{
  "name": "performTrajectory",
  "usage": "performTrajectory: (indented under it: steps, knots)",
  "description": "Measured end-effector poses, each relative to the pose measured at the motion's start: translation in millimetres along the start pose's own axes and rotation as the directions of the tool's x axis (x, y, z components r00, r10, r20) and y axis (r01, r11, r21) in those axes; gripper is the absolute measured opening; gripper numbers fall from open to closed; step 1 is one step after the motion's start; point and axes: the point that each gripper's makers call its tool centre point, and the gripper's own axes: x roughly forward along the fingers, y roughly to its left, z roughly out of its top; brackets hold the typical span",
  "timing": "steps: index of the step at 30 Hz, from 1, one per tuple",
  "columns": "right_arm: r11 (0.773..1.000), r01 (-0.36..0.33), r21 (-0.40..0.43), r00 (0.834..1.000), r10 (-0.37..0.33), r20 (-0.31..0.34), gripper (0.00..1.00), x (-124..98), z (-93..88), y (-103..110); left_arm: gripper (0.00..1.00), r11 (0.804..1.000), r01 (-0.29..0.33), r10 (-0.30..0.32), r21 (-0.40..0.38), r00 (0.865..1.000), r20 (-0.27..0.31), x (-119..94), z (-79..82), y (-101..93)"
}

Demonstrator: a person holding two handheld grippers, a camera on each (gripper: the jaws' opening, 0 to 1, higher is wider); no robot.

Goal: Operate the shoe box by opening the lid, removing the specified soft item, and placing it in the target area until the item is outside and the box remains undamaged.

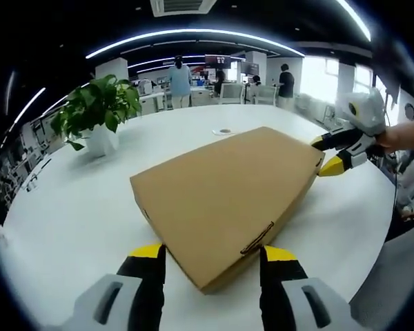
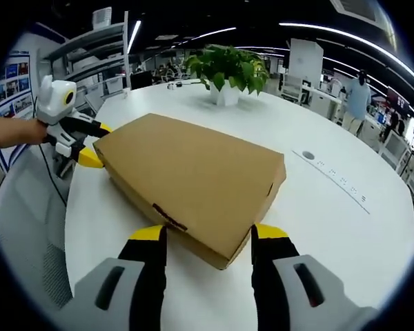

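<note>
Lid down, nothing out yet.
Your left gripper (image 1: 210, 258) and right gripper (image 2: 203, 238) both stand wide, each straddling an opposite corner of the closed shoe box (image 1: 228, 196) on the white table (image 1: 76, 214); opening, removal and placing remain.

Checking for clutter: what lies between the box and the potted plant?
Nothing: bare white table separates the shoe box from the potted plant, seen in both gripper views.

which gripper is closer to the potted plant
Left, as far as the views tell. The left gripper straddles the shoe box corner on the side where the potted plant stands; the right gripper straddles the opposite corner, with the whole box before the plant.
</note>
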Motion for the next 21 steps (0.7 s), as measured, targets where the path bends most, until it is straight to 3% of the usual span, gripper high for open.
performTrajectory:
  steps: [21]
  knots:
    - [0.997, 0.066, 0.041, 0.998, -0.066, 0.0, 0.4, -10, -8.4, 39, 0.54, 0.989, 0.126, -0.121, 0.077, 0.99, -0.066, -9, -10.6, 20.5]
